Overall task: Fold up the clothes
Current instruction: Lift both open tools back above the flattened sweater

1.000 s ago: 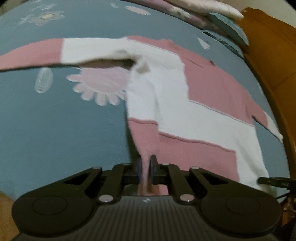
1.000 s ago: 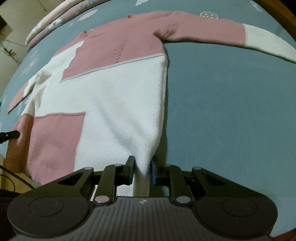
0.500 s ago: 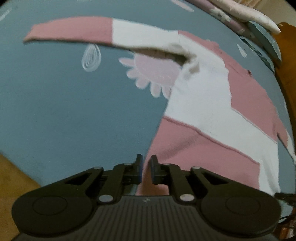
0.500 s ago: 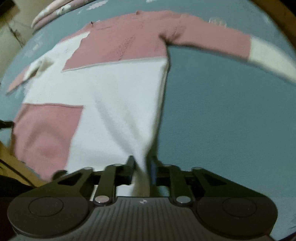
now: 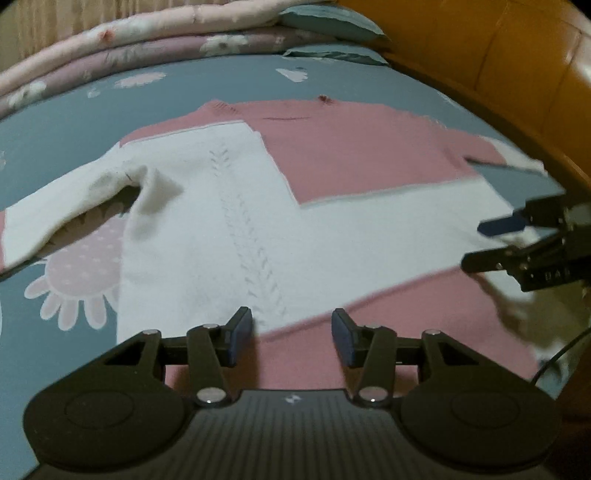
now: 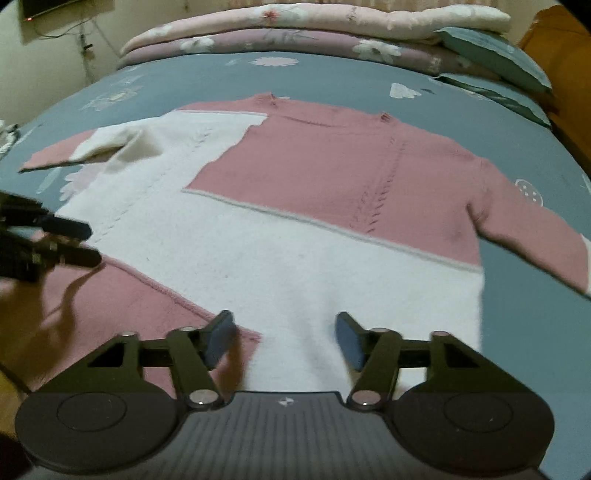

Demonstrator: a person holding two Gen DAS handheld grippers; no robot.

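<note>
A pink and white knit sweater lies spread flat on the blue-grey flowered bedspread, both sleeves out to the sides. My left gripper hovers over the pink hem panel, jaws opening, and the cloth lies beneath the gap without being pinched. My right gripper is over the white part of the hem, jaws opening too, nothing pressed between the pads. Each gripper shows in the other's view: the right gripper at the right edge, the left gripper at the left edge.
Folded floral quilts and teal pillows are stacked at the far end of the bed. An orange wooden headboard runs along the right. A wall with a hanging cable stands at the far left.
Both grippers were shut on the sweater's hem corners; now both have let go and opened. Both have swung to face the sweater squarely, and it now lies flat.
</note>
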